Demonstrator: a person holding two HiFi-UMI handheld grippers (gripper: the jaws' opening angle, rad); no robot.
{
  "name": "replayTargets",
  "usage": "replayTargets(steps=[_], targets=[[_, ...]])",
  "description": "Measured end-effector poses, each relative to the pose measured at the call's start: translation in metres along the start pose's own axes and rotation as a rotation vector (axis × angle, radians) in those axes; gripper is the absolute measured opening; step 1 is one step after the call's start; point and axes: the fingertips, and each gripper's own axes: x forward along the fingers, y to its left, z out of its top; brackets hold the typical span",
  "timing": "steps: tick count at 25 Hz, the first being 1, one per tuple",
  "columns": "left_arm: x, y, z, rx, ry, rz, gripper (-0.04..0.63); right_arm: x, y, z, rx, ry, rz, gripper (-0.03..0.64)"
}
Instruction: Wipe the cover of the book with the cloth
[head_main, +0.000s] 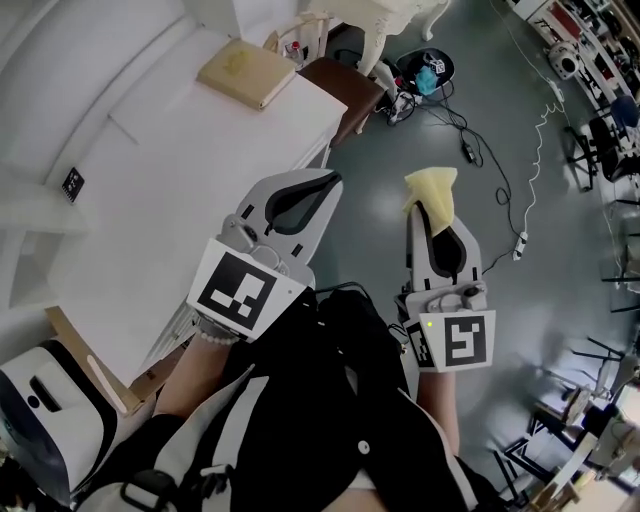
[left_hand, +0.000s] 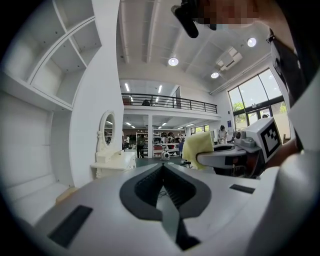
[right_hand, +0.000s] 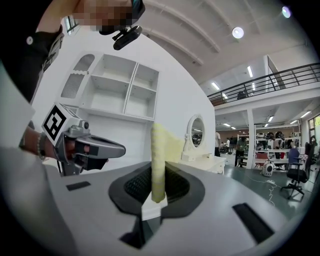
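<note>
A tan book (head_main: 247, 72) lies closed at the far corner of the white table (head_main: 150, 200). My left gripper (head_main: 326, 182) hovers off the table's near right edge, well short of the book, shut with nothing between its jaws (left_hand: 162, 166). Beside it, over the floor, my right gripper (head_main: 427, 207) is shut on a folded yellow cloth (head_main: 432, 190). In the right gripper view the cloth (right_hand: 159, 160) stands up from the closed jaws, with the left gripper (right_hand: 121, 149) level to its left. From the left gripper view the cloth (left_hand: 198, 148) shows at the right.
A brown stool (head_main: 345, 85) stands just past the table's far corner, with a white vanity (head_main: 380, 15) behind it. Cables (head_main: 480, 150) trail over the grey floor. A white device (head_main: 40, 410) sits at the near left. White wall shelves (right_hand: 115, 90) rise over the table.
</note>
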Motion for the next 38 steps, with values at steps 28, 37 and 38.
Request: replayTargets(steps=[28, 37, 38], targets=[[0.020, 0.109, -0.017, -0.048, 0.054, 0.345, -0.002, 0.150, -0.009, -0.005, -0.020, -0.011, 0.330, 0.032], [0.068, 0.159, -0.013, -0.104, 0.081, 0.495, -0.003, 0.226, -0.039, 0.000, -0.061, 0.003, 0.497, 0.032], [0.074, 0.163, -0.012, -0.108, 0.082, 0.506, -0.003, 0.233, -0.043, 0.001, -0.065, 0.004, 0.509, 0.032]])
